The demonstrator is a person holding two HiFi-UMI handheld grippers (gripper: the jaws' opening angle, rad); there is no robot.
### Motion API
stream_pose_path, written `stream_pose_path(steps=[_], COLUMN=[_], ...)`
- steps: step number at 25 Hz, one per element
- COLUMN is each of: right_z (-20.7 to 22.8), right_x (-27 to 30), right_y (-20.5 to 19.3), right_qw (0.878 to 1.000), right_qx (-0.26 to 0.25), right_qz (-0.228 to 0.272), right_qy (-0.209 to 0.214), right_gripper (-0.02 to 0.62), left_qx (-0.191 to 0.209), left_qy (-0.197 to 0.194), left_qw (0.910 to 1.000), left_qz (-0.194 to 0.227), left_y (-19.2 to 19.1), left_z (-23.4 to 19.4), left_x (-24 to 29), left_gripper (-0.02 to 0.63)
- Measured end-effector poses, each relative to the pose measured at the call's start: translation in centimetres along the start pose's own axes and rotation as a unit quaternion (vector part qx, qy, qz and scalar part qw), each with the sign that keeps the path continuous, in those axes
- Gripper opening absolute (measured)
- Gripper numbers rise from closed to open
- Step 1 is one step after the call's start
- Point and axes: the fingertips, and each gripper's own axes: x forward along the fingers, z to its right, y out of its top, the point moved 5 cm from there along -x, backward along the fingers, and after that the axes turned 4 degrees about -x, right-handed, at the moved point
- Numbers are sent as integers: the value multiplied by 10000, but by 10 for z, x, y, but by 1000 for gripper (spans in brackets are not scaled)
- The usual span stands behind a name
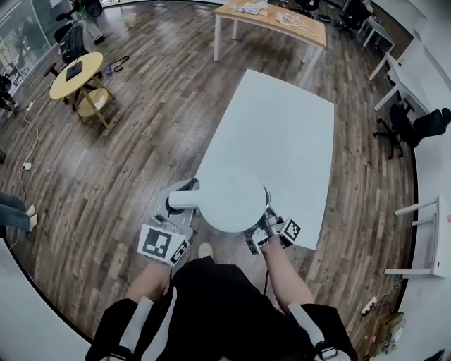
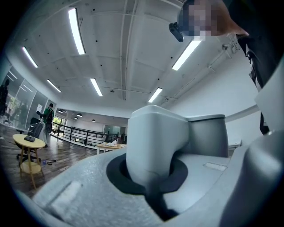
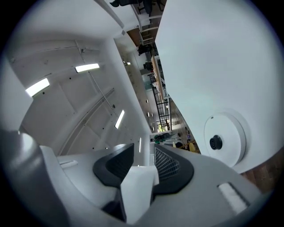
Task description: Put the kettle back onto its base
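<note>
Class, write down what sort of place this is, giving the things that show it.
Most likely an open-plan office or lab: a white table and a wooden desk on a plank floor, an office chair, and long strip lights overhead.

Kettle (image 1: 232, 204): white plastic, smooth, matt. Base (image 3: 224, 139): white smooth plastic, dark hub. Table (image 1: 282, 120): white top, smooth, matt. Floor (image 1: 141, 141): dark wood planks, slight sheen. Right gripper (image 3: 143, 154): grey matt plastic shell, black rubbery pads (image 3: 171, 166), one cross-hatched. Left gripper (image 2: 151, 170): same grey shell, faintly grainy. Desk (image 1: 275, 21): pale wood top.
</note>
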Motion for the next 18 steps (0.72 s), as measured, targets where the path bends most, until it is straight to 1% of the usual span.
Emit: stream_pose_path(steps=[2, 3, 4, 5, 6, 8, 9, 11, 12, 13, 15, 16, 17, 18], right_z=[-8, -17, -27, -38, -49, -71, -83, -104, -112, -117, -120, -119, -116, -112], right_x=[-2, -2, 1, 5, 9, 19, 24, 34, 39, 44, 50, 51, 51, 50], right_y=[12, 15, 17, 16, 15, 12, 10, 8, 6, 4, -2, -5, -7, -9], right_qw=[9995, 9985, 9963, 9919, 9845, 9629, 9509, 9274, 9182, 9132, 9141, 9149, 9125, 9067], right_qx=[-248, -487, -815, -1237, -1718, -2641, -3036, -3690, -3912, -4031, -4015, -3992, -4027, -4124], right_qz=[206, 258, 254, 184, 59, -191, -249, -261, -254, -250, -229, -200, -168, -154], right_qy=[-12, -38, -105, -216, -349, -527, -544, -556, -564, -549, -516, -571, -705, -878], right_gripper=[126, 114, 100, 109, 101, 61, 31, 28, 22, 21, 16, 5, 5, 4], left_qx=[1, -31, -93, -185, -291, -413, -380, -164, -34, 74, 155, 135, 104, 88], left_qy=[4, 2, -3, -10, -21, -72, -109, -191, -240, -297, -422, -472, -504, -517], left_qw=[10000, 10000, 9999, 9998, 9995, 9990, 9991, 9996, 9997, 9995, 9990, 9988, 9986, 9985], left_qz=[49, 64, 78, 95, 117, 153, 154, 110, 78, 45, -32, -71, -106, -135], left_y=[1, 0, -1, -3, -5, -7, -8, -10, -12, -14, -22, -26, -30, -33], left_z=[-7, -10, -14, -18, -22, -28, -29, -29, -28, -26, -23, -22, -21, -20], left_x=[2, 4, 6, 8, 10, 14, 16, 18, 20, 21, 22, 22, 23, 23], left_gripper=[-3, -3, -3, -3, -3, -3, -3, -3, -3, -3, -2, -3, -2, -2])
